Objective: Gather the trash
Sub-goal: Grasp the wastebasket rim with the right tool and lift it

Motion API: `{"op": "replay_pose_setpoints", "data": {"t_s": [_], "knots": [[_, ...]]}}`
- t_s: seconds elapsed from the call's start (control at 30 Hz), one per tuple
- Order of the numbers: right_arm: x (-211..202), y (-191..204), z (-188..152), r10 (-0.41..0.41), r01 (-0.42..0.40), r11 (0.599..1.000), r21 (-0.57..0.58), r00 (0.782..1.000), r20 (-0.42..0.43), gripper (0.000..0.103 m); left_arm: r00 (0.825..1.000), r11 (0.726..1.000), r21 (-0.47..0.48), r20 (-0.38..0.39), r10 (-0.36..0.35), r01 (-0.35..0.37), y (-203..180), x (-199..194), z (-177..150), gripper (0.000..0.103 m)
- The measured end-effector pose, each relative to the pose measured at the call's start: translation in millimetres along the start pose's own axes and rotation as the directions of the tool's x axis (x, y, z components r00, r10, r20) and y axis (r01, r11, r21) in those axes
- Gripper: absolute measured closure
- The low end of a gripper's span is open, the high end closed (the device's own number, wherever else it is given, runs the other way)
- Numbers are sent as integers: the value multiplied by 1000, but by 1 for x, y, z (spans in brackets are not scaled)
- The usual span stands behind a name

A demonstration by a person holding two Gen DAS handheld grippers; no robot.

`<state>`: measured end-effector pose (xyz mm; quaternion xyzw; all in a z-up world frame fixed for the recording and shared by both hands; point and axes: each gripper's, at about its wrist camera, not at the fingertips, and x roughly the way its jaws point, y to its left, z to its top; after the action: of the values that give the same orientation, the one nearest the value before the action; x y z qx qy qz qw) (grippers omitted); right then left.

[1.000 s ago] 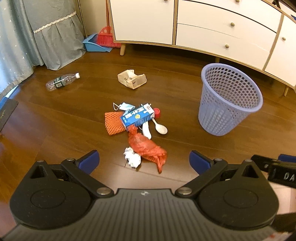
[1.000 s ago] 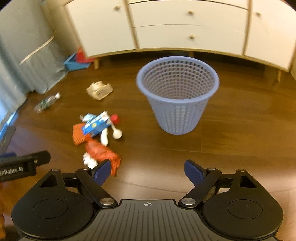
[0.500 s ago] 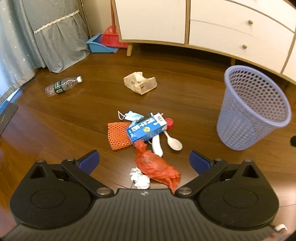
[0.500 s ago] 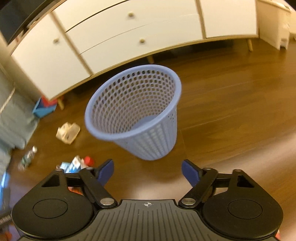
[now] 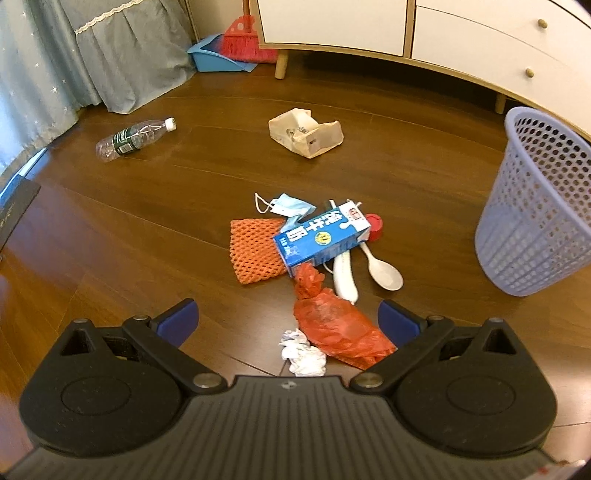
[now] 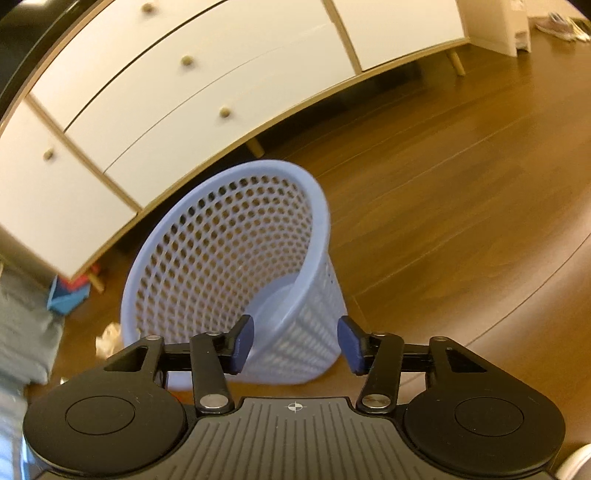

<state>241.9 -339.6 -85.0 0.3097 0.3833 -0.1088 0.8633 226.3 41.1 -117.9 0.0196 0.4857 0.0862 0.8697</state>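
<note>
A pile of trash lies on the wooden floor in the left wrist view: a blue milk carton (image 5: 320, 238), an orange mesh sleeve (image 5: 253, 254), a red plastic bag (image 5: 334, 325), a crumpled white tissue (image 5: 303, 352), a face mask (image 5: 286, 205), a white spoon (image 5: 382, 271). My left gripper (image 5: 288, 323) hangs open just above the red bag and tissue. A lilac mesh bin (image 5: 537, 203) stands at the right. My right gripper (image 6: 295, 347) is open, its fingers on either side of the near wall of the bin (image 6: 229, 266), which looks empty.
A plastic bottle (image 5: 135, 138) and a crumpled paper bag (image 5: 306, 133) lie farther off on the floor. A white sideboard (image 5: 443, 33) on wooden legs runs along the back. A red broom with a blue dustpan (image 5: 229, 51) and a grey curtain (image 5: 110, 55) stand at the left.
My left gripper has moved closer to the trash pile. My right gripper has swung away from the pile, closed in on the bin, and narrowed its fingers.
</note>
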Motion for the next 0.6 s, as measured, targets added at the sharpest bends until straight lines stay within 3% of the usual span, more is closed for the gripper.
{"op": "replay_pose_setpoints", "data": {"t_s": [0.13,0.27,0.43,0.6], "knots": [[10,-2,3,9,-9,1000,17,1000,3,65,1000,1000,-4,3,8,-8,4,7,-1,1],[21,0,3,24,-25,1000,-8,1000,-12,80,1000,1000,5,4,10,-10,3,13,-6,1],[18,11,-6,-2,1,996,-92,1000,-8,81,1000,1000,17,-5,12,-12,7,20,-16,1],[6,30,-26,-32,28,969,-246,999,-10,87,1000,1000,9,-17,18,-17,16,28,-27,1]]}}
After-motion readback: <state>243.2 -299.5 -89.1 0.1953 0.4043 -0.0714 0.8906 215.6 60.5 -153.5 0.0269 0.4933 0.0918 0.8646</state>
